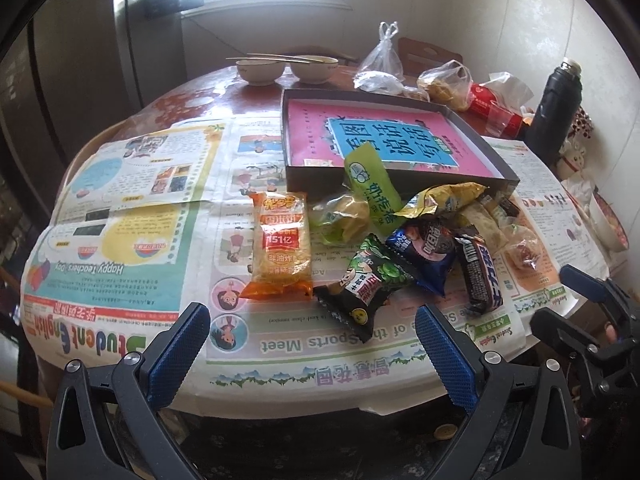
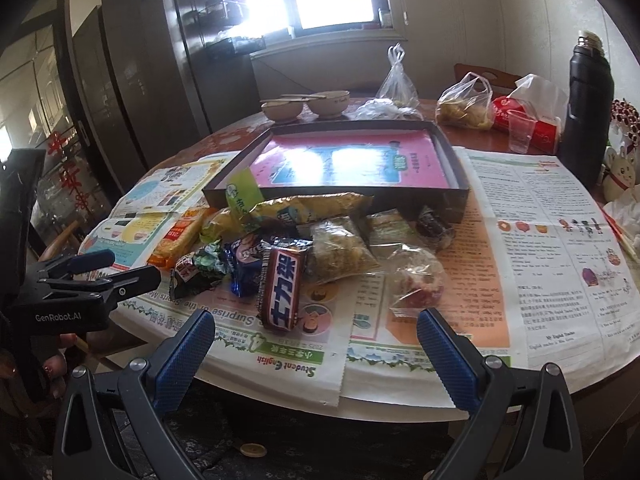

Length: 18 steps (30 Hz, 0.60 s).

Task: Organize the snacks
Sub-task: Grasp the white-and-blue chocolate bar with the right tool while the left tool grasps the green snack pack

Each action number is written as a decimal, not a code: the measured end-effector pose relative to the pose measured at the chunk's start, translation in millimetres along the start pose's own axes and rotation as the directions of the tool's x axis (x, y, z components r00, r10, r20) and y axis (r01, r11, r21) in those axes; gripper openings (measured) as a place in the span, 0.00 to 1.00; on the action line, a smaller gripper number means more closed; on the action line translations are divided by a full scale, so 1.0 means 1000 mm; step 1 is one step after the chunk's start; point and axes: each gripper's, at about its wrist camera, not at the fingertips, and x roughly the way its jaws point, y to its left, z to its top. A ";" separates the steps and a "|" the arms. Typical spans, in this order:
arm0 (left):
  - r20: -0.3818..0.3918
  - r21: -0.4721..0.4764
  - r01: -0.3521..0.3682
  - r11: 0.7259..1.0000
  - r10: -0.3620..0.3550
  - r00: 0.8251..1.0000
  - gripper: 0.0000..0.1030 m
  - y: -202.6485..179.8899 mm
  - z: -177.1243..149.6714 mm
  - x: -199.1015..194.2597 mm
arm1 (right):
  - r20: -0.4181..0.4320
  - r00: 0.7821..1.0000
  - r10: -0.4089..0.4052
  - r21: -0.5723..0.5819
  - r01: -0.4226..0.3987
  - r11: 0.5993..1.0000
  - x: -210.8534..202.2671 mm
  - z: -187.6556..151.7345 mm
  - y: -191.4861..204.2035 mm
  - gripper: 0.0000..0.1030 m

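Nothing looks sorted yet: the snacks (image 1: 400, 240) lie heaped on the newspaper-covered worktop (image 1: 120, 216), just near of the empty box (image 1: 392, 140). The left claw (image 1: 312, 340) and right claw (image 2: 316, 344) hover spread and empty at the near edge.

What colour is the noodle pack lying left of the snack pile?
Orange and yellow noodle pack, with a red label; clearest in the left wrist view.

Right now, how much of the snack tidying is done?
Nothing looks done yet: the box holds only a pink book. Left gripper and right gripper are open, holding nothing. The whole snack pile on the newspaper remains.
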 end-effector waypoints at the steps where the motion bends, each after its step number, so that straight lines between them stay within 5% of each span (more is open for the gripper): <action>1: -0.003 0.006 0.011 1.000 -0.011 1.000 0.99 0.000 0.001 0.000 | -0.007 1.000 0.006 0.002 -0.006 1.000 0.002 0.000 0.001 0.99; 8: -0.026 0.071 0.071 0.995 -0.070 0.997 0.91 -0.010 0.003 0.005 | -0.053 0.998 0.038 0.000 -0.038 0.999 0.017 0.005 0.007 0.95; 12: -0.040 0.121 0.099 0.988 -0.094 0.995 0.85 -0.021 0.005 0.013 | -0.091 0.994 0.058 -0.011 -0.059 0.998 0.029 0.007 0.011 0.77; 14: -0.057 0.143 0.115 0.983 -0.108 0.993 0.72 -0.024 0.006 0.017 | -0.103 0.992 0.067 -0.020 -0.070 0.997 0.035 0.008 0.013 0.69; 18: -0.071 0.178 0.106 0.978 -0.094 0.993 0.71 -0.024 0.010 0.026 | -0.123 0.989 0.081 -0.027 -0.085 0.996 0.044 0.011 0.016 0.58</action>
